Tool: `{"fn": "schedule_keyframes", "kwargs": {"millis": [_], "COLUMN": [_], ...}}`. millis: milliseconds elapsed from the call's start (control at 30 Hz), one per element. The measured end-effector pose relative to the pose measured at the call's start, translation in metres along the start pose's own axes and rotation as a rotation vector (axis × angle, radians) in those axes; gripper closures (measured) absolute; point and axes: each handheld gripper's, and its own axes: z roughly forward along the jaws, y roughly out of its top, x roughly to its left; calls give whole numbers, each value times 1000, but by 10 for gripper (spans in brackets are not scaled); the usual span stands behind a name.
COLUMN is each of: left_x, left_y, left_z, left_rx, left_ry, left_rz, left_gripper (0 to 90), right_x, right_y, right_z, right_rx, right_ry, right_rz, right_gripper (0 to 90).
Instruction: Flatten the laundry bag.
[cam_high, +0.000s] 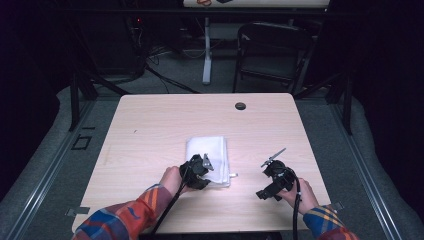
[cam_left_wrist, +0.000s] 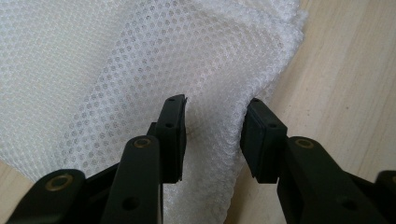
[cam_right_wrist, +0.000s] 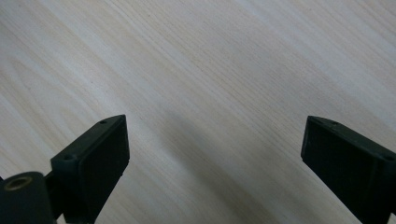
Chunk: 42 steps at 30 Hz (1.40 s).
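Observation:
A folded white mesh cloth (cam_high: 207, 150) lies on the light wooden table (cam_high: 150, 125), a little toward the near side of its middle. My left gripper (cam_high: 202, 175) is at the cloth's near edge. In the left gripper view the jaws (cam_left_wrist: 215, 105) stand partly closed, with a raised fold of the cloth (cam_left_wrist: 140, 56) between the pads; I see no firm pinch. My right gripper (cam_high: 267, 187) is to the right of the cloth, over bare wood. Its jaws (cam_right_wrist: 215, 140) are wide open with nothing between them.
A small black round grommet (cam_high: 240, 106) sits in the tabletop near the far edge. Beyond the table stand a dark folding chair (cam_high: 272, 45) and a white post (cam_high: 206, 55) on grey floor. Plaid sleeves come in from the bottom edge.

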Motion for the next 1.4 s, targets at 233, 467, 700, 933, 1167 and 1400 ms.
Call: {"fn": "schedule_keyframes", "kwargs": {"millis": [233, 467, 700, 933, 1167, 1400], "left_x": [0, 1, 3, 3, 3, 4], "left_y": [0, -2, -3, -4, -4, -4], "left_z": [0, 0, -5, -9, -13, -15], "left_rx": [0, -14, -49, -69, -91, -111], "left_ry": [5, -6, -19, -20, -12, -15], "left_rz": [4, -1, 2, 6, 7, 1], "left_gripper": [711, 826, 862, 864, 864, 864], "right_x": [1, 2, 5, 12, 19, 25], "right_y": [0, 1, 2, 5, 9, 19], "right_z": [1, 0, 0, -1, -2, -1], "right_rx": [-13, -1, -23, -49, -55, -103], "right_ry": [13, 19, 31, 28, 32, 49], "right_rz": [9, -7, -18, -41, -68, -86], "right_gripper": [104, 134, 155, 299, 668, 865]}}
